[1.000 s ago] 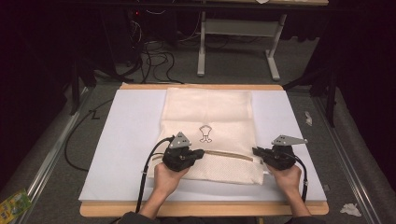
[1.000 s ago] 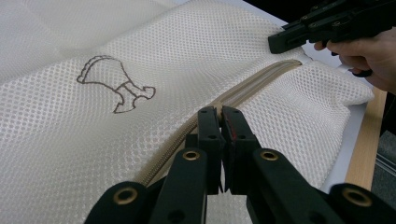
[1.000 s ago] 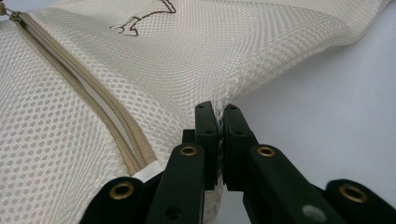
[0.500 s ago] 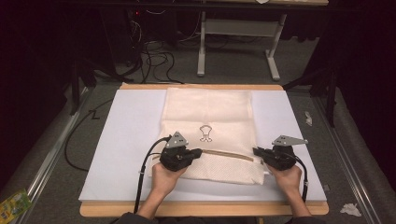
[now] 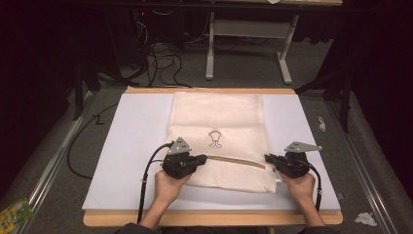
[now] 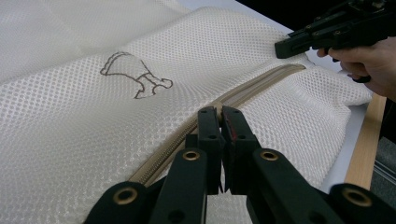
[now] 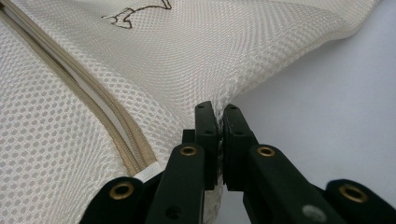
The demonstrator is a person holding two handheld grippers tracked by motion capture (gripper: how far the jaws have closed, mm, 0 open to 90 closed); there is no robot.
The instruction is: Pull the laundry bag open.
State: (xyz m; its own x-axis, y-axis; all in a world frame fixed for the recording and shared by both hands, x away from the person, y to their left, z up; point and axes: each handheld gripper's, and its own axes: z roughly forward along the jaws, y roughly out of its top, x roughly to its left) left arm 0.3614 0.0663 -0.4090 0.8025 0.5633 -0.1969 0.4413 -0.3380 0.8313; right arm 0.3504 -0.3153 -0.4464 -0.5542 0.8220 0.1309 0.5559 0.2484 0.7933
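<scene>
Cream mesh laundry bag (image 5: 219, 136) with a tan zipper (image 5: 234, 162) lies flat on the white sheet (image 5: 131, 146) covering the table, seen from above; the left gripper (image 5: 202, 160) sits at the zipper's left end, the right gripper (image 5: 268, 158) at the bag's right edge. Left gripper view: jaws pressed together over the zipper (image 6: 187, 133), whose pull is hidden. Right gripper view: jaws pinched on the mesh edge (image 7: 233, 88).

White mat (image 5: 131, 146) — floor cables (image 5: 160, 58) (tangled)
</scene>
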